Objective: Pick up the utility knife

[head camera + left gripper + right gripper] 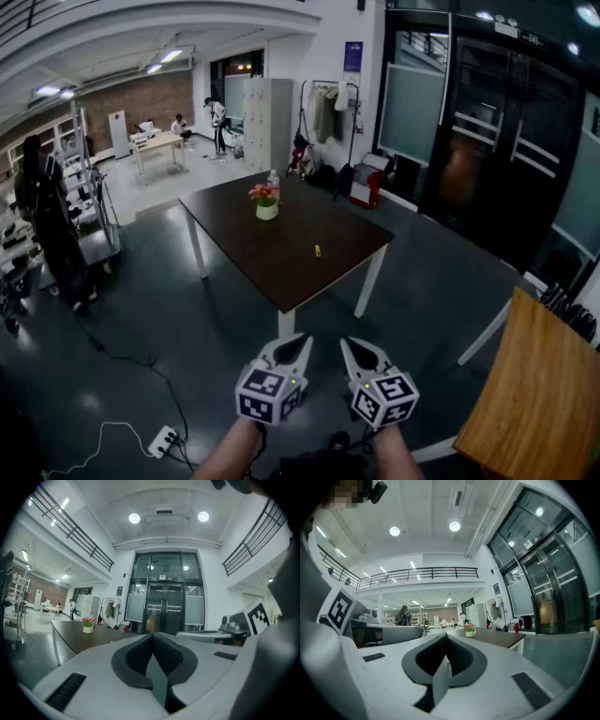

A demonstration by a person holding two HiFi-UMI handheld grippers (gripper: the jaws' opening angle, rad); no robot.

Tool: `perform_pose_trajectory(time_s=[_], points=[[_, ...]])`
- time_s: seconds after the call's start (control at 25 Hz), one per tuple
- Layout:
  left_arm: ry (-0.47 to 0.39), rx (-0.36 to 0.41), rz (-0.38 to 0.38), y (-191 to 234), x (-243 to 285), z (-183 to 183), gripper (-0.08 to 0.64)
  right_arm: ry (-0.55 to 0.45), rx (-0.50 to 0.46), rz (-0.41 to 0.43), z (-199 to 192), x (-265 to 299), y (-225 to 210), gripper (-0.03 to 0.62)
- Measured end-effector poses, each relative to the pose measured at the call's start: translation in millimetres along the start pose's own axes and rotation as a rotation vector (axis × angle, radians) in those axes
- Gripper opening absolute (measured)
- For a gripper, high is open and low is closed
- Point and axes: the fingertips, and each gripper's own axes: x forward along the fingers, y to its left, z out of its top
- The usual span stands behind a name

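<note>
A small yellow utility knife (317, 250) lies on the dark brown table (281, 258), toward its near right part. Both grippers are held low in front of the person, well short of the table. My left gripper (302, 339) is shut with nothing between its pads. My right gripper (349, 343) is beside it, also shut and empty. In the left gripper view the jaws (152, 635) meet at the tips, with the table (77, 637) far off at the left. In the right gripper view the jaws (446, 637) are closed too, and the table (497, 638) lies ahead.
A flower pot (267, 202) and a bottle (273, 177) stand at the table's far end. A light wooden table (544, 403) is at the right. A power strip with cables (161, 440) lies on the floor at the left. A person with a backpack (47, 220) stands far left.
</note>
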Motion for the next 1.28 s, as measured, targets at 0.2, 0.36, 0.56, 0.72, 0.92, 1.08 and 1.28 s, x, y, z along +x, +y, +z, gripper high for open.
perform_pose_trajectory(time_s=[0.2,0.36,0.56,0.72,0.92,1.08,1.28], points=[[0.011,0.013,-0.004,-9,12,0,0.008,-0.008,0.001,-0.003,4,-4,-13,0.006],[0.014,0.013,-0.01,-13,28,-1,0.008,-0.022,0.019,0.002,6,-1,-27,0.008],[0.028,0.007,-0.014,-12,55,-3,0.008,-0.021,0.021,-0.008,9,7,-52,0.008],[0.03,0.003,-0.011,-8,80,-2,0.008,-0.015,0.027,-0.009,11,19,-75,0.008],[0.027,-0.001,0.004,3,127,-6,0.008,-0.007,0.027,0.004,8,43,-114,0.008],[0.034,-0.003,0.011,10,168,-4,0.008,-0.023,0.035,0.002,16,67,-155,0.008],[0.035,-0.006,0.033,14,222,1,0.008,-0.052,0.038,0.014,34,94,-211,0.008]])
